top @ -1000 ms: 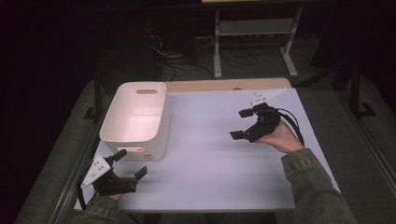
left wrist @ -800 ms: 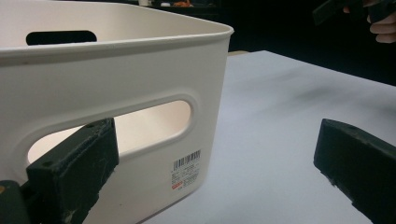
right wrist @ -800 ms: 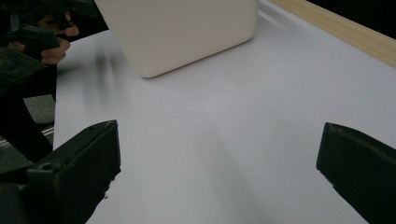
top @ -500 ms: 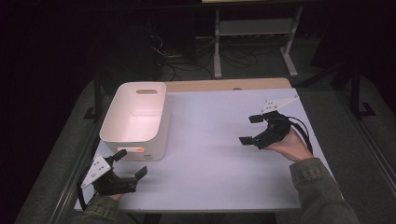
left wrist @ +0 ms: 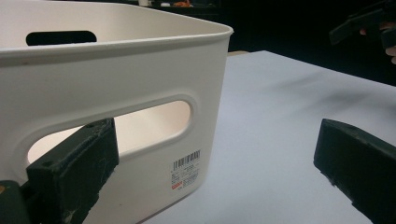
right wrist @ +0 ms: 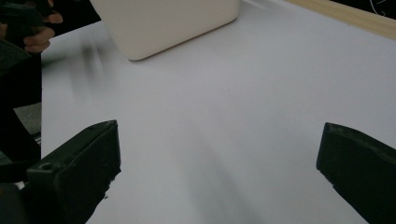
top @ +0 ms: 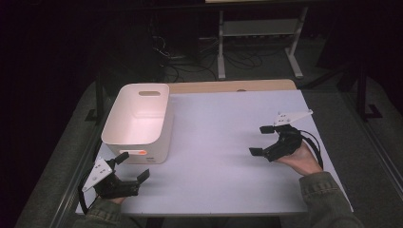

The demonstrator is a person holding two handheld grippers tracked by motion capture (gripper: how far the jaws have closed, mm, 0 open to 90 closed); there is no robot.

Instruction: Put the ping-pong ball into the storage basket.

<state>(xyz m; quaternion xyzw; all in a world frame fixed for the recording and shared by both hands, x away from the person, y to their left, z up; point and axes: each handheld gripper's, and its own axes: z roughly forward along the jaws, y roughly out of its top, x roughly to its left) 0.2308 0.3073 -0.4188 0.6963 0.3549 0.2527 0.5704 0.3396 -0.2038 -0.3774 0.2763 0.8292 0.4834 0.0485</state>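
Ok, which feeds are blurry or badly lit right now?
High view: dark surroundings, table lit, bin glowing pinkish inside. Right gripper view: smeared shadows near the bin. Left gripper view: sharp, the bin's label too small to read.

**Black grippers, olive sleeves**

Wearing olive-green cuffed sleeves (top: 319, 194). Carrying matte black left gripper (top: 132, 167) and right gripper (top: 262, 140), each showing blocky scuffed jaws, a pale grey three-cornered plate (top: 291, 116), and trailing a black cable (top: 316, 145).
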